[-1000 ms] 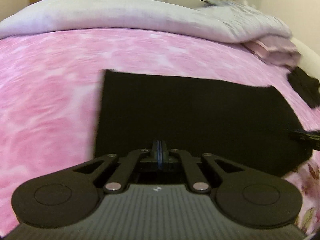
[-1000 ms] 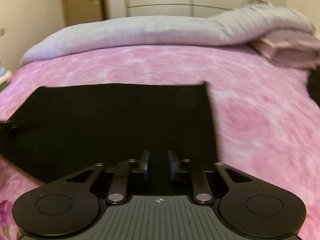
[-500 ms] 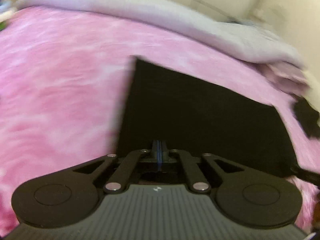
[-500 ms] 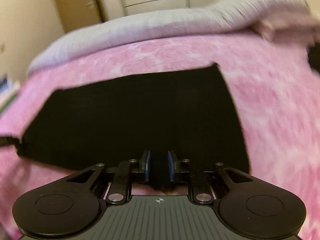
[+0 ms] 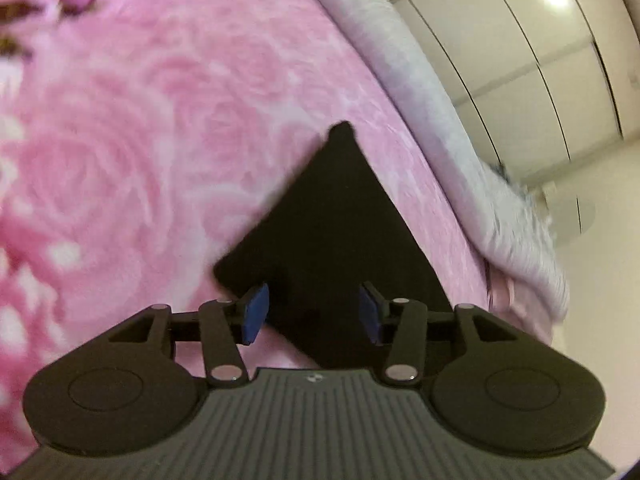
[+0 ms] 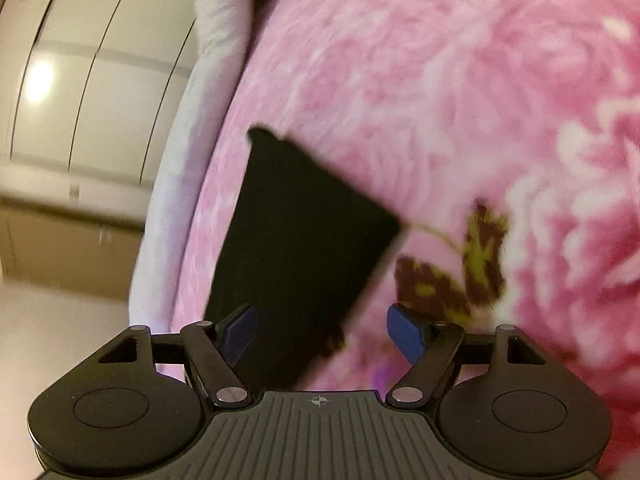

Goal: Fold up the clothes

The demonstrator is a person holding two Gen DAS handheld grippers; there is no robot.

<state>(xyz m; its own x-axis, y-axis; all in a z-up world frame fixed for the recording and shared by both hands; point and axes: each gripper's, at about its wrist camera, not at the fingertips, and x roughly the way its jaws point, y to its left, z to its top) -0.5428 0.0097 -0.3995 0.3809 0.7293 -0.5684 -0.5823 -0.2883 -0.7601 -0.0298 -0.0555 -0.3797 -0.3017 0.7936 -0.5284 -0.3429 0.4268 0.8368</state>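
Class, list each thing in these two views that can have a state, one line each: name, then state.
Black garment: folded flat on the blanket, released.
Left gripper: open, jaws have just been opening, garment edge between them but not pinched.
Right gripper: open wide, jaws have just been opening, garment edge between them, not pinched.
Pink blanket: spread out.
Grey duvet: bunched along the far edge.
Wardrobe doors: shut.
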